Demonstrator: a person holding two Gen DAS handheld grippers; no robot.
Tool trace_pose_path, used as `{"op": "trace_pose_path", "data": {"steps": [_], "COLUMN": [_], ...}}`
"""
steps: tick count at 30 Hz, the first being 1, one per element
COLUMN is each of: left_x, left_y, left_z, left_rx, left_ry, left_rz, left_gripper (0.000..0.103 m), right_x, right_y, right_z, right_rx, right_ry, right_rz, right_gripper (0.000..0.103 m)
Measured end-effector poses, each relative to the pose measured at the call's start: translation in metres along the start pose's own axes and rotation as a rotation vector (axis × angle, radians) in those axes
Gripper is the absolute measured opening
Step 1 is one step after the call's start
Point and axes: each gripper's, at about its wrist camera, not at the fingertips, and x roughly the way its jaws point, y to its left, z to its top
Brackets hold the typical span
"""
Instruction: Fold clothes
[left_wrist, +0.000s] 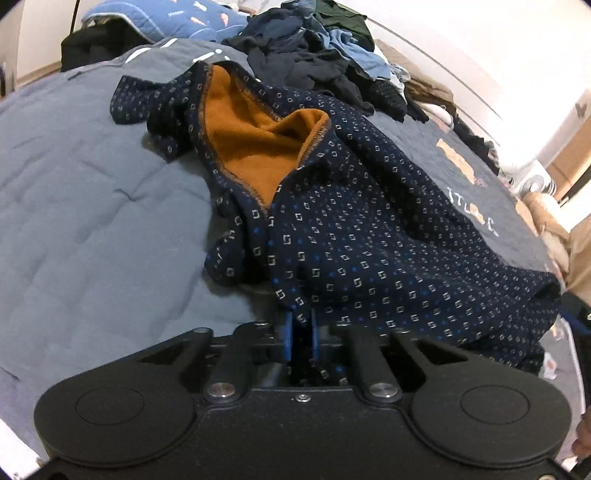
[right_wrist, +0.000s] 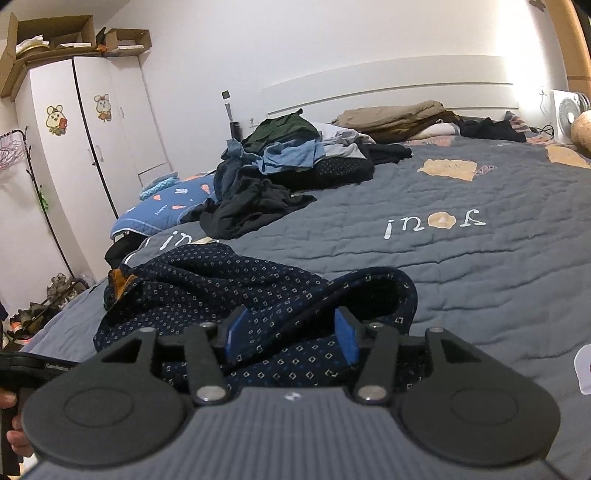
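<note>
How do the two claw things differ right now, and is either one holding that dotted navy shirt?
The left gripper has its blue pads nearly together, pinching the edge of the navy patterned shirt. The right gripper stands wide open, its pads straddling a shirt fold without clamping it. The left shows a smooth black body; the right's is ribbed grey. Both have blue pads and sit at the shirt on the grey quilt.

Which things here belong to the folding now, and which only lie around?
In the job:
patterned navy garment
left gripper, shut on it
right gripper, open around its fabric

Lying about:
clothes pile
blue cushion
wardrobe
fan
</note>
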Motion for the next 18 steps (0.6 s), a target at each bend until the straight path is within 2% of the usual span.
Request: {"op": "trace_pose_path", "data": {"steps": [2,6,9,14,18], "left_x": [-0.006,-0.026,-0.036,-0.047,-0.057], "left_y": [-0.003,-0.014,-0.027,-0.051,-0.079], "left_z": [-0.003,-0.013,-0.021,-0.043,-0.073], "left_rx": [0.006,0.022,0.065,0.115,0.191], "left_ry": [-0.011,-0.034,-0.036,-0.008,0.024], "left_rz": [-0.019,-0.11,-0.154,-0.233,-0.288], "left_gripper": [0.004,0.003,0.003,0.002,0.002], "right_x": [0.0,-0.001,-0.002,-0.006,-0.006], "right_y": [-0.002,-0.004,-0.004,-0.004,-0.007], "right_z": [0.0,0.001,0.002,0.003,0.005], "right_rx": [0.005,0.018,0.026,0.03,0.053], "right_ry": [0.0,0.001,0.001,-0.006,-0.008], "right_rz": [0.003,0.008,0.017,0.031,0.034], "right_gripper": [0.052,0.052,0.052,0.053,0.053]}}
